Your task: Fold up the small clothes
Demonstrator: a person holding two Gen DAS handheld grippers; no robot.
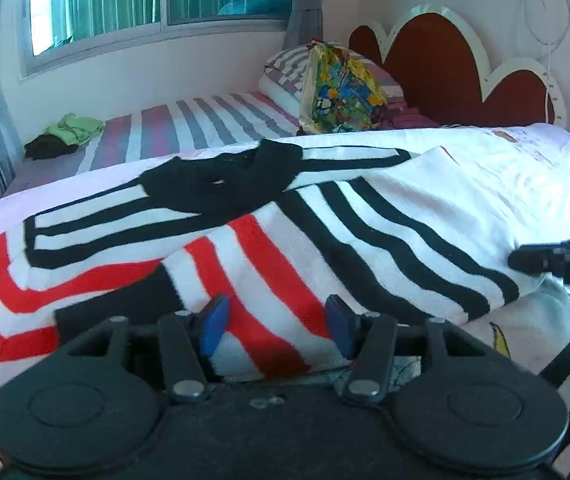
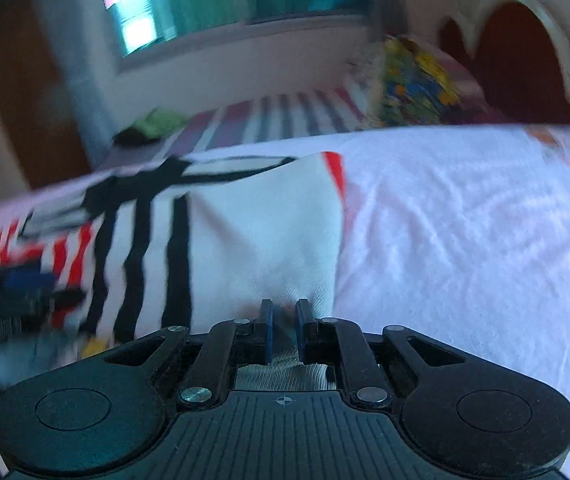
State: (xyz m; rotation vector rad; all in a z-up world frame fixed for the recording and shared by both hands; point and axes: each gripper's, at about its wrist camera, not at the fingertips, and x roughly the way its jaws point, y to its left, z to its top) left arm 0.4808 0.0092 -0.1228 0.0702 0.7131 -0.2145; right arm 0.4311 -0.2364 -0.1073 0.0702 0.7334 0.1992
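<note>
Left wrist view: left gripper (image 1: 277,326) parted, empty, above striped shirt (image 1: 285,240); right gripper (image 2: 283,330) pinching shirt's white edge.

No text, label, brand, number or sign can be read in either view. The striped garment (image 1: 269,240) ahead of the left claw (image 1: 277,326) carries only red, black and white bands, no lettering. The colourful printed bag (image 1: 341,88), farther off beyond that claw, shows a busy pattern too small to make out as words. The body of the right claw (image 2: 283,330) bears a small crosshair mark (image 2: 283,401) just behind its fingers, a symbol and not a letter. The right wrist view is blurred, so any fine print there cannot be told.
</note>
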